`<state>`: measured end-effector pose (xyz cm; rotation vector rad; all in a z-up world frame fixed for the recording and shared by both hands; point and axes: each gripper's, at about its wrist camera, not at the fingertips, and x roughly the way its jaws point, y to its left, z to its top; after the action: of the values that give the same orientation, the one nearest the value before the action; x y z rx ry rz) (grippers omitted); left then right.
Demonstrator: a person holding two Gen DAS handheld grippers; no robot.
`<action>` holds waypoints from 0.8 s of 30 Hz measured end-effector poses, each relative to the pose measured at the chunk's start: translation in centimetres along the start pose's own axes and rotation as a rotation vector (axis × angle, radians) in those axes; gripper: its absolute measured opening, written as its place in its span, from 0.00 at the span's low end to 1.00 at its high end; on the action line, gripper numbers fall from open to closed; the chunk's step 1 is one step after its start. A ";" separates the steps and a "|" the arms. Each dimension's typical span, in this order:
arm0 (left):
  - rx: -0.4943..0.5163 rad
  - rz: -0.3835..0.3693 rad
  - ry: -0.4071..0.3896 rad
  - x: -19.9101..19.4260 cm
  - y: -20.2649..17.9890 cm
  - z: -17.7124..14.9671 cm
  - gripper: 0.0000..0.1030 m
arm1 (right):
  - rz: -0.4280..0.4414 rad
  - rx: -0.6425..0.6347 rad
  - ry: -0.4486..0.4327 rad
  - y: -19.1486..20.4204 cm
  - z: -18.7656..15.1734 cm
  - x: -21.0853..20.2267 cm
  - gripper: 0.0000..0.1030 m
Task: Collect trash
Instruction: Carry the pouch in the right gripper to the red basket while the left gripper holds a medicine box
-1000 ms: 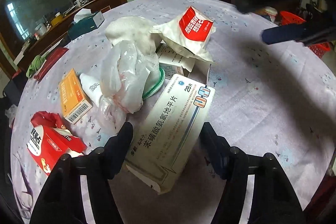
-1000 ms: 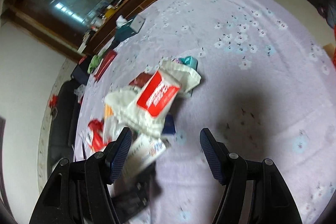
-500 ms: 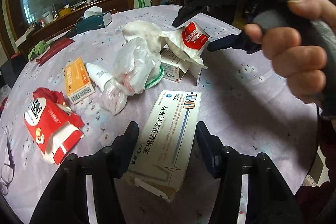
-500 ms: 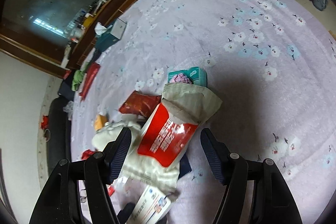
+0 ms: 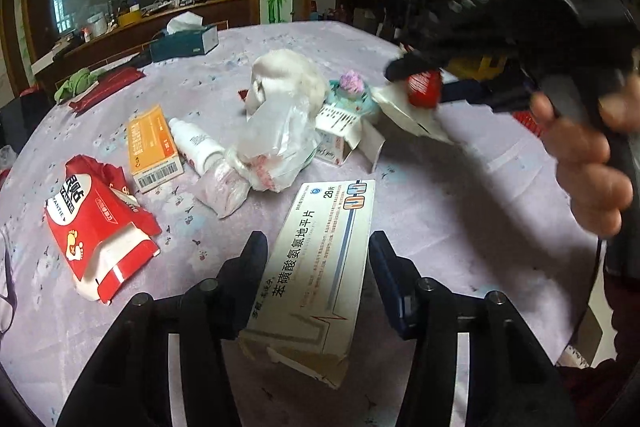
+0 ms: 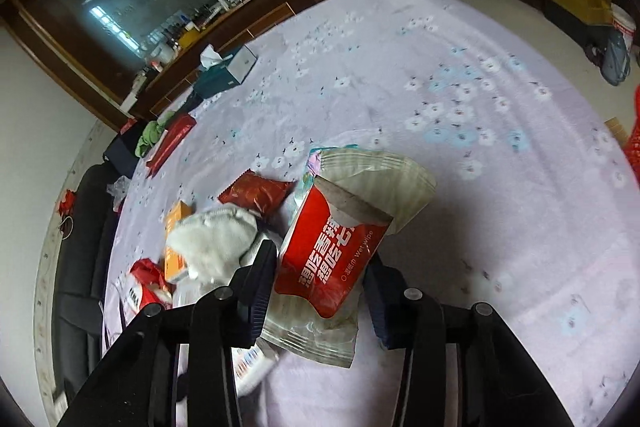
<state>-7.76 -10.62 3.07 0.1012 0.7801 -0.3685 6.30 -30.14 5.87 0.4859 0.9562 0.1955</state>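
A white medicine box with blue print lies on the lilac flowered tablecloth. My left gripper is shut on it, its fingers against both long sides. A red-and-white wet wipe packet sits between the fingers of my right gripper, which is shut on its sides. In the left wrist view a hand holds the right gripper at the upper right, with the wet wipe packet in its tips above the pile.
Spread over the cloth are a torn red pack, an orange box, a white bottle, a clear plastic bag, a white cloth and a small open carton. A tissue box stands far back.
My right gripper came down over the wet wipe packet and closed on it. The left gripper's fingers narrowed onto the medicine box, and its view tilted up towards the room.
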 end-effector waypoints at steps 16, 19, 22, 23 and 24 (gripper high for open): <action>0.051 -0.091 -0.049 -1.2 -4.7 1.9 0.50 | -0.019 -0.030 -0.183 -5.0 -3.7 -10.3 0.44; 0.069 -0.106 -0.055 -1.2 -5.7 2.6 0.50 | -0.019 -0.005 -0.191 -6.4 -3.9 -11.2 0.44; 0.086 -0.117 -0.057 -1.0 -6.7 3.3 0.50 | -0.019 0.015 -0.201 -7.8 -4.0 -12.2 0.44; 0.090 -0.120 -0.059 -0.9 -7.0 3.5 0.50 | -0.020 0.023 -0.205 -8.2 -4.1 -12.5 0.44; 0.095 -0.127 -0.060 -0.8 -7.3 3.8 0.50 | -0.022 0.032 -0.211 -8.8 -4.1 -12.9 0.44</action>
<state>-8.38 -18.07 6.70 0.1298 0.7117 -0.5271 -4.81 -41.32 9.16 0.5143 0.7590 0.1065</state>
